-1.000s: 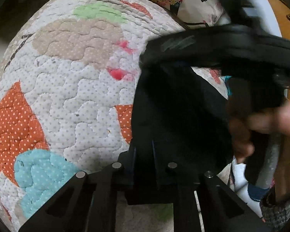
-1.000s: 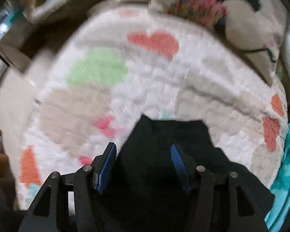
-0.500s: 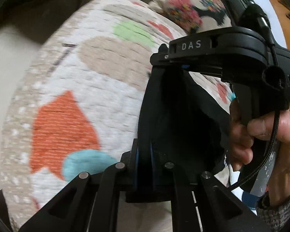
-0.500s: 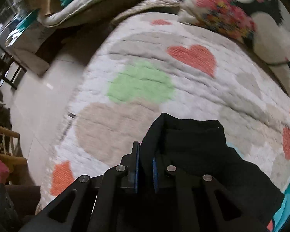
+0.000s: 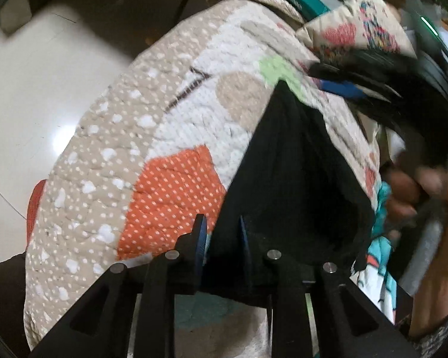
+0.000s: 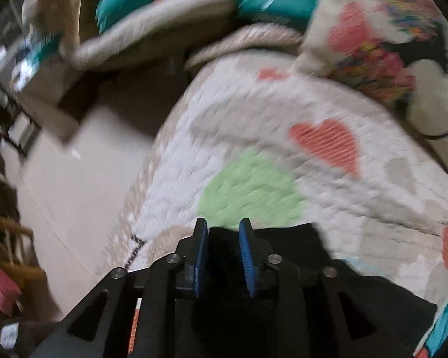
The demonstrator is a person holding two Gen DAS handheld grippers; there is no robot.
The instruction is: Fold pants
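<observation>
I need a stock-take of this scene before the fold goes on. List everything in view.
pants: one, black, on the quilt, cloth between both tools' pads
quilt: one, white and beige with coloured hearts, under the pants
floral pillow: one, cream with bright print, at the quilt's far edge
floor: pale, shiny, beside the quilt
teal item: blurred, beyond the quilt
left tool: black, blue pads, jaws just opening, cloth between them
right tool: black, blue pads, jaws just opening, cloth between them
hand: one, blurred, gripping the right tool's handle
</observation>
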